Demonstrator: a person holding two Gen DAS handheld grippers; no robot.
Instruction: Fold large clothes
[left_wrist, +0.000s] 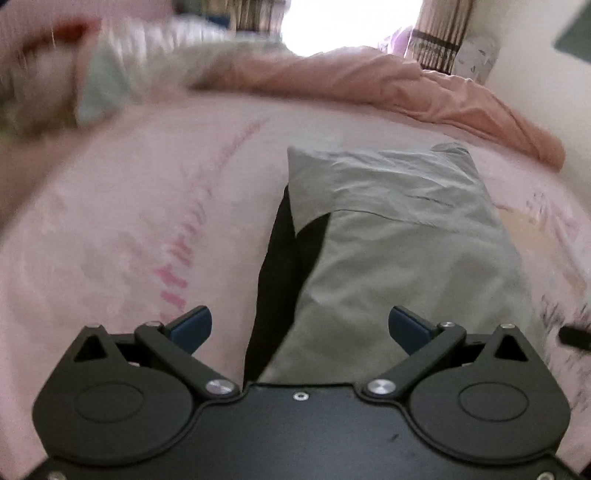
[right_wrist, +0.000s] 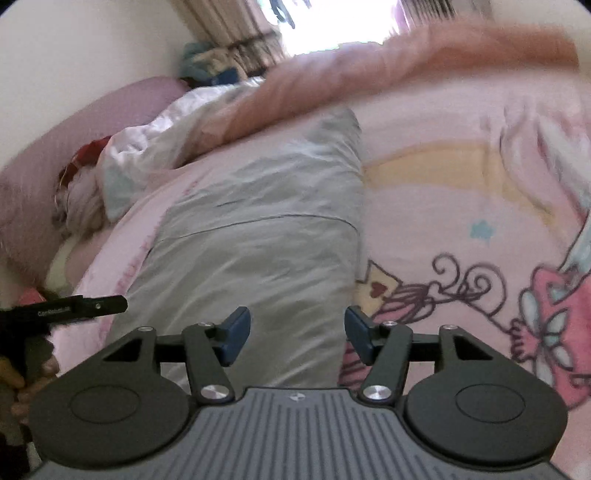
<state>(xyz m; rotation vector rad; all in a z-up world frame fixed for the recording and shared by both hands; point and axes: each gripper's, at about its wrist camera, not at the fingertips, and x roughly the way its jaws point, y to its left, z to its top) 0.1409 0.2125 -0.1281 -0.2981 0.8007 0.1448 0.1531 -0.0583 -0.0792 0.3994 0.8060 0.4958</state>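
A grey garment (left_wrist: 399, 251) lies folded into a long strip on the pink bed sheet (left_wrist: 129, 229), with a black inner layer (left_wrist: 280, 280) showing along its left edge. My left gripper (left_wrist: 300, 326) is open and empty, held above the garment's near end. The garment also shows in the right wrist view (right_wrist: 266, 236). My right gripper (right_wrist: 297, 336) is open and empty above the garment's near right edge. The left gripper's tip (right_wrist: 88, 304) shows at the far left of the right wrist view.
A salmon-pink duvet (left_wrist: 388, 85) is bunched along the far side of the bed. A heap of white and red bedding (right_wrist: 110, 162) lies at the pillow end. The sheet has a cartoon print (right_wrist: 535, 317). A wall and a curtained window (left_wrist: 351, 26) stand beyond.
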